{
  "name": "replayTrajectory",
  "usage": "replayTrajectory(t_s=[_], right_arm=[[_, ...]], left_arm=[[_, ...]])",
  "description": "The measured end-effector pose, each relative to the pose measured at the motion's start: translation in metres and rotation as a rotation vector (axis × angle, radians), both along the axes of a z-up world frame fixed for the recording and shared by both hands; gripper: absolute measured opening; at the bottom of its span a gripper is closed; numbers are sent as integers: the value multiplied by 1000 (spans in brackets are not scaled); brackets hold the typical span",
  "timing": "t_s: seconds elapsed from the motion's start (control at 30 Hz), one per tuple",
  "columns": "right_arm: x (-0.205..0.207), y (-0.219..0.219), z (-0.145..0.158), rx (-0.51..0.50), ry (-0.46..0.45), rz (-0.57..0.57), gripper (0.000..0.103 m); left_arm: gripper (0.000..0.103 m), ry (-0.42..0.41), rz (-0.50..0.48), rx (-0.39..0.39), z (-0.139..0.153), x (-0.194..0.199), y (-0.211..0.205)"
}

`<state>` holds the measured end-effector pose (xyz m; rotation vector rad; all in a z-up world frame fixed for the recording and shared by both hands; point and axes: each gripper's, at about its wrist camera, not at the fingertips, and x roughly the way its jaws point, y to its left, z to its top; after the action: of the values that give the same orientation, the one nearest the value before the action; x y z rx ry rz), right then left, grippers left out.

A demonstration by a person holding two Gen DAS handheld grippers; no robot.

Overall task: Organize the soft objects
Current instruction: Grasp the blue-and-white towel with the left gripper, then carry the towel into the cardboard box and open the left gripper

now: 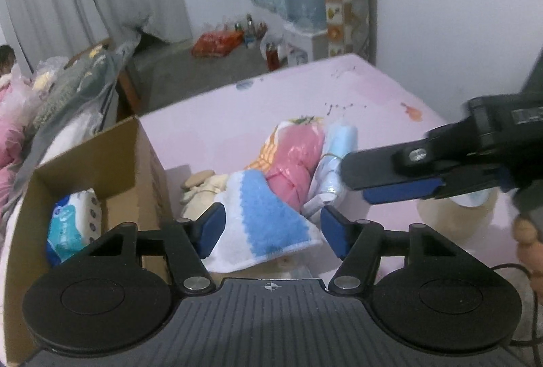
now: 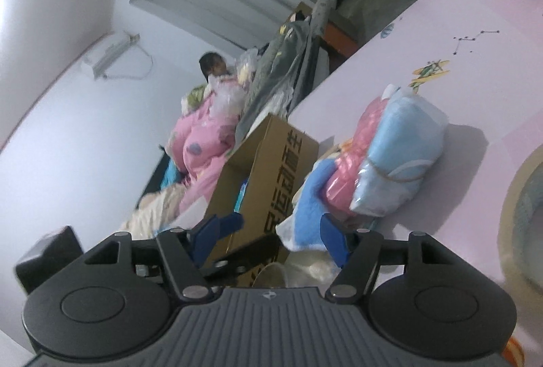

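A blue-and-white towel (image 1: 268, 221) lies on the pink table (image 1: 237, 116), over a pile of soft things. My left gripper (image 1: 273, 233) is open, with a blue pad at each side edge of the towel. Behind the towel lie a pink bundle in plastic (image 1: 295, 160), a light blue bundle (image 1: 339, 146) and a beige plush (image 1: 203, 187). My right gripper (image 1: 353, 180) comes in from the right, its tips at the light blue bundle. In the right wrist view the right gripper (image 2: 275, 234) is open, the towel (image 2: 309, 197) beside its right pad.
An open cardboard box (image 1: 101, 156) stands left of the pile with a tissue pack (image 1: 73, 224) inside. A tape roll (image 1: 454, 214) sits on the table at the right. Piled bedding and a person (image 2: 210, 65) are beyond the box.
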<state>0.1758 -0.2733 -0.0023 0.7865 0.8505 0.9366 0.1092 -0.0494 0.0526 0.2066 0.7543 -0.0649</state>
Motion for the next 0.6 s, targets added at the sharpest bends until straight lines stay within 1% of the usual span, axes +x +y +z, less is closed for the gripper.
replayTrajectory(t_s=[0.17,0.3,0.37,0.4,0.47,0.5,0.53,0.57,0.6], right_arm=[[9,-10,-9,24,-5,-19,61],[16,-12,-16,42,2,-16,61],[18,-12,-18,46,3,-14,61],[20,-12,-20,47,6,-13,61],[22,-11,-22,47,9,-13,61],[22,-12,-22,47,12,-14,61],[23,-12,-23,48,14,-14,61],[23,-12,-22,49,14,-13,61],[23,-12,-22,46,12,-15,61]], left_arm=[[60,90,35,-14,-16,27,3],[54,153,58,-32,-28,42,7],[47,168,66,-41,-32,47,8],[40,175,70,-43,-34,48,9],[31,183,78,-47,-35,50,10],[22,185,81,-57,-36,50,12],[18,186,86,-63,-36,50,13],[16,184,93,-66,-36,49,15],[13,176,96,-73,-35,47,15]])
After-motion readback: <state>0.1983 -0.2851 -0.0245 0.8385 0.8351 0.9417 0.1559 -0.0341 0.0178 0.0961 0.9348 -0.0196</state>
